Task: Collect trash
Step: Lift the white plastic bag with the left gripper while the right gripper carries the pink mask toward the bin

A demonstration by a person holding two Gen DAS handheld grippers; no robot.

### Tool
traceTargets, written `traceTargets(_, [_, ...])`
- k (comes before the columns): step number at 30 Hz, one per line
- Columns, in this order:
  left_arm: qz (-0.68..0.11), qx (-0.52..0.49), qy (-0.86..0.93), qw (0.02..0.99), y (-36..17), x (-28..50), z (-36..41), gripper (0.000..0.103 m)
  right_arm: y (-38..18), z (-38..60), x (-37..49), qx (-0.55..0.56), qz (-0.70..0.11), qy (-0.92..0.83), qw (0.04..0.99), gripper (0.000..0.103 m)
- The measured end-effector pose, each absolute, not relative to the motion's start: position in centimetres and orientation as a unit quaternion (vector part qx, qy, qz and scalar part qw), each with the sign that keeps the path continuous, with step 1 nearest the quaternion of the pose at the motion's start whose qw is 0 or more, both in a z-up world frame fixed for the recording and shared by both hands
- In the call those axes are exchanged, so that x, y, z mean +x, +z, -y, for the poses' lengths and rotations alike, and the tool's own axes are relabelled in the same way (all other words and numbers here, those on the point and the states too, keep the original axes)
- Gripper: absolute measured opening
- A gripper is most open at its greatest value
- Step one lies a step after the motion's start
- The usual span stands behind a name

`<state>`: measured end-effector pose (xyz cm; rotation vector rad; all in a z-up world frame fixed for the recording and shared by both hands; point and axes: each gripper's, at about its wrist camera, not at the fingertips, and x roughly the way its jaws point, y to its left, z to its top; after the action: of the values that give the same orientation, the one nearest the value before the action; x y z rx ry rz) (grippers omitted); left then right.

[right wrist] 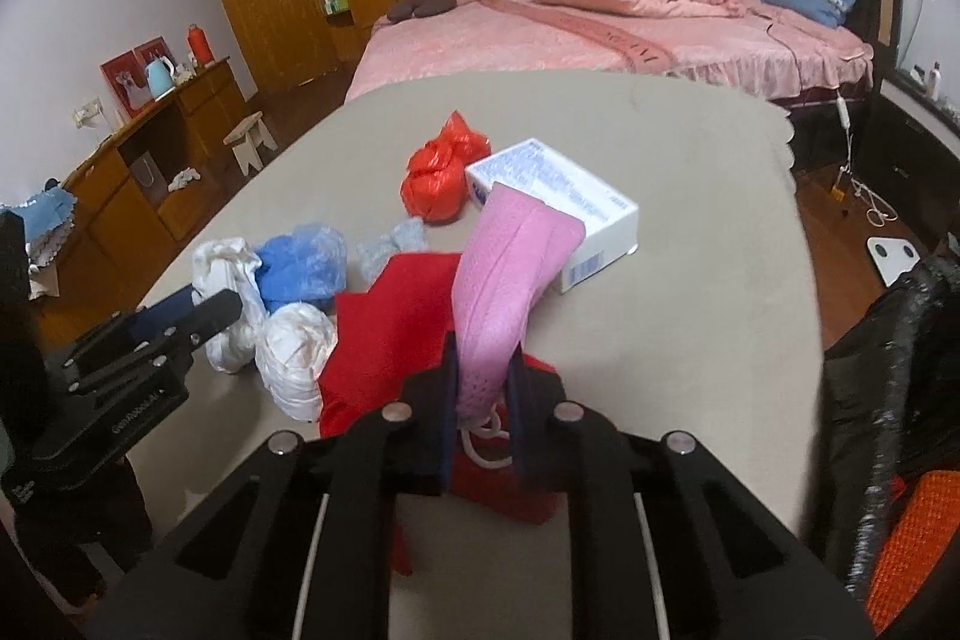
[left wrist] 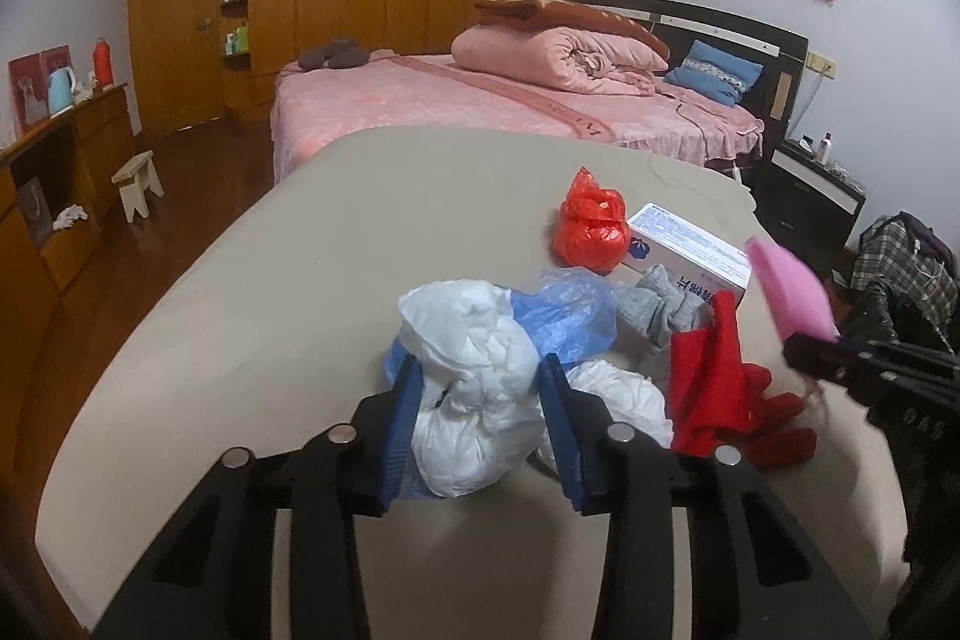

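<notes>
The left claw (left wrist: 480, 412) has its blue pads pressed on either side of a crumpled white plastic bag (left wrist: 474, 370), which sits near the desk's (left wrist: 300, 244) front edge with a blue plastic bag (left wrist: 567, 313) bunched just behind it; gripping it there looks like the start of lifting it off as trash. The right claw (right wrist: 483, 400) is closed on a pink face mask (right wrist: 510, 274), pinching its lower end so the rest stands up clear of the red cloth (right wrist: 390, 316) beneath it (the mask's white ear loop dangles between the pads). Farther back, towards the desk's middle, a knotted red bag (right wrist: 438, 184) touches a white box (right wrist: 558, 202). The box carries blue print and some characters, too small to read. A second white bag (right wrist: 297, 358) lies beside the red cloth.
</notes>
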<state>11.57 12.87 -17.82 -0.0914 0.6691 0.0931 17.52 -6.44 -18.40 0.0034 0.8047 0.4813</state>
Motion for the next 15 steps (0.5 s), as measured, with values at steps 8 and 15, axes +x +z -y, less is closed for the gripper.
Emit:
traceTargets(8, [-0.330, -0.041, 0.054, 0.942, -18.0, 12.3, -12.9, 0.047, -18.4, 7.1, 17.6, 0.001, -0.391, 0.228, 0.892, 0.013])
traceTargets(15, [-0.326, -0.037, 0.051, 0.943, -17.7, 12.4, -12.7, 0.026, -18.3, 6.9, 17.4, -0.003, -0.392, 0.229, 0.891, 0.013])
